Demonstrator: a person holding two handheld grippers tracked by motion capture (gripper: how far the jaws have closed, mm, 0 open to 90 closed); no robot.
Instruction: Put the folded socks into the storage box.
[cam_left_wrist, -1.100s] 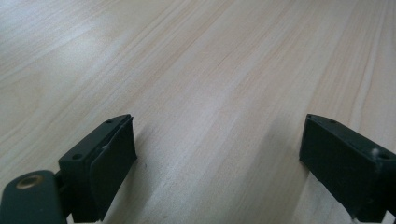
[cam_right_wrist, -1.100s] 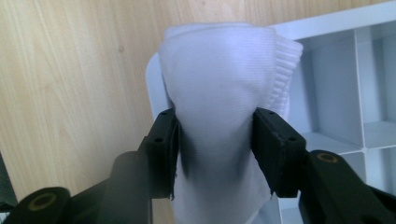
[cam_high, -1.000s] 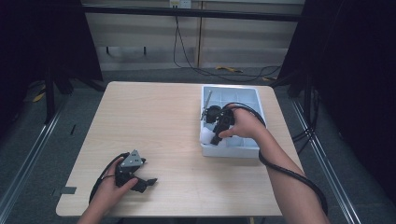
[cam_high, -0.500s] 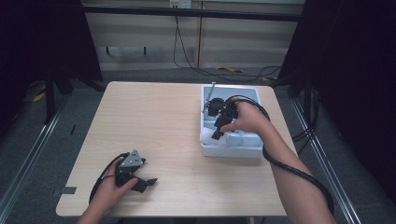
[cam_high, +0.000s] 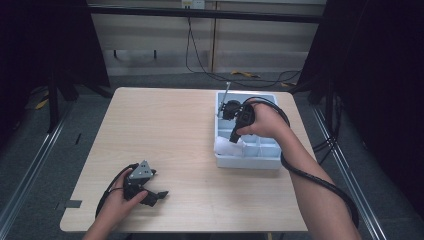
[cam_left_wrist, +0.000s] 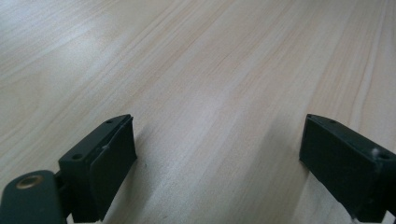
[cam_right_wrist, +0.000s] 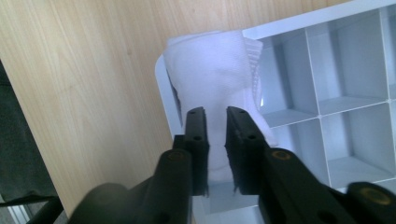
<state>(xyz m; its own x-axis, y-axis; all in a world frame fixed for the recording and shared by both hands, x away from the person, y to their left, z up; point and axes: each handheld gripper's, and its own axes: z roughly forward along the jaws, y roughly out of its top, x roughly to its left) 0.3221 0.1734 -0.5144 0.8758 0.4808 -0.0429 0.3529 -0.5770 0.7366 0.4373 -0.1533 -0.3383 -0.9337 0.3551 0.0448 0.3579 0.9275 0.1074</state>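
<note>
Sock: I see a white folded sock (cam_right_wrist: 215, 88) pinched in my right gripper; it hangs over the near-left corner of the organiser tray, partly inside a corner cell and partly over the rim. In the high view the sock (cam_high: 226, 145) shows as a white lump at that same corner.
Right gripper: my right gripper (cam_right_wrist: 216, 140) points down at the sock, and its jaws have just been closing, now nearly together with white cloth squeezed between the pads. From above I see the right gripper (cam_high: 235, 137) under my hand, over the tray's left side.
Tray: a pale blue-white tray (cam_high: 260, 161) split into square cells stands on the right half of the table; the cells (cam_right_wrist: 345, 79) beside the sock look bare.
Left gripper: my left gripper (cam_high: 156, 194) rests near the table's front-left corner, well apart from the tray, jaws spread wide over bare wood (cam_left_wrist: 219, 93).
Table: light wooden table (cam_high: 165, 130).
</note>
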